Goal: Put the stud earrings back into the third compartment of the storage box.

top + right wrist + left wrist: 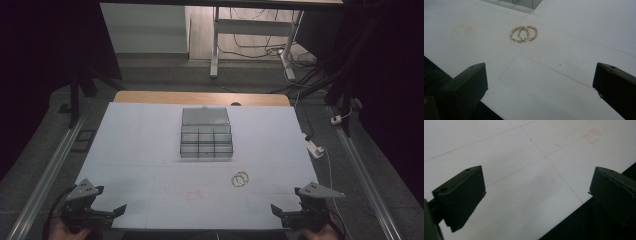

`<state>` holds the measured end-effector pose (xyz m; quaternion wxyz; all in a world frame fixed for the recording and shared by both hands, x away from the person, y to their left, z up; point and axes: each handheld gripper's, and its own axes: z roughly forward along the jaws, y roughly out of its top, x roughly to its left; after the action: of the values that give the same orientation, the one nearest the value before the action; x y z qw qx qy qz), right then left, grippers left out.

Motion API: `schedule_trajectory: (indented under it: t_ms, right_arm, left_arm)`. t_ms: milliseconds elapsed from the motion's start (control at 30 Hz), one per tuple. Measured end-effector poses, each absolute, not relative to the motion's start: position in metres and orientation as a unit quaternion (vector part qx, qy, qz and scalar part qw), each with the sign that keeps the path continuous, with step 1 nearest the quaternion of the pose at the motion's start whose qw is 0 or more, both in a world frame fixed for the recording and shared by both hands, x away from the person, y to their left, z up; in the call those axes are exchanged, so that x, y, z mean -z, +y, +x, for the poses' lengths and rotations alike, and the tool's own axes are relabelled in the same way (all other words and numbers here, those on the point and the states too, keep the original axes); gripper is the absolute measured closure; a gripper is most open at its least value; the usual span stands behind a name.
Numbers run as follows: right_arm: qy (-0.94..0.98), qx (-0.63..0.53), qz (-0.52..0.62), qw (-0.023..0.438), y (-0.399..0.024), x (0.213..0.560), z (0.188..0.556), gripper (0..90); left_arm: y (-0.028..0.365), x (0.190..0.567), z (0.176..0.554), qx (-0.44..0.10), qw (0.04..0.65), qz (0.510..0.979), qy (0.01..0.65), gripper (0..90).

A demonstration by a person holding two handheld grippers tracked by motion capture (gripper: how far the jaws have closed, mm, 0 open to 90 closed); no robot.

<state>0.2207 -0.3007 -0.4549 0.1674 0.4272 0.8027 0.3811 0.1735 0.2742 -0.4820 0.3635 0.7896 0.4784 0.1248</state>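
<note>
On matte white table (150,150) — two overlapping twisted gold hoops (523,33), clear compartment box (206,138).

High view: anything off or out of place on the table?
Mostly tidy. The compartment box sits square, lid open. Two gold rings lie loose and overlapping on the white tabletop, outside the box. Faint red marks nearby. Both grippers, left and right, are open.

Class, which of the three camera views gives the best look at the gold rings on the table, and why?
The right gripper view: the rings lie close ahead of the right gripper, large enough to see two overlapping twisted hoops. The high view shows them as a tiny, faint shape near the clear box. The left gripper view faces bare table.
</note>
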Motion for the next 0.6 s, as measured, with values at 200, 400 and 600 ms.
schedule_trajectory:
  t_ms: [200, 400, 600]
  right_arm:
    - [0.810, -0.374, 0.421, 0.162, -0.2982, 0.4556, 0.2226, 0.0]
    - [0.813, -0.370, 0.421, 0.160, -0.2974, 0.4561, 0.2236, 0.0]
    - [0.813, -0.367, 0.424, 0.157, -0.2974, 0.4561, 0.2243, 0.0]
  left_arm:
    - [0.2763, 0.4823, 0.1729, -0.116, 0.372, 0.790, 0.473, 0.4]
    - [0.2756, 0.4819, 0.1723, -0.115, 0.372, 0.793, 0.468, 0.4]
    - [0.2755, 0.4822, 0.1726, -0.113, 0.373, 0.794, 0.467, 0.4]
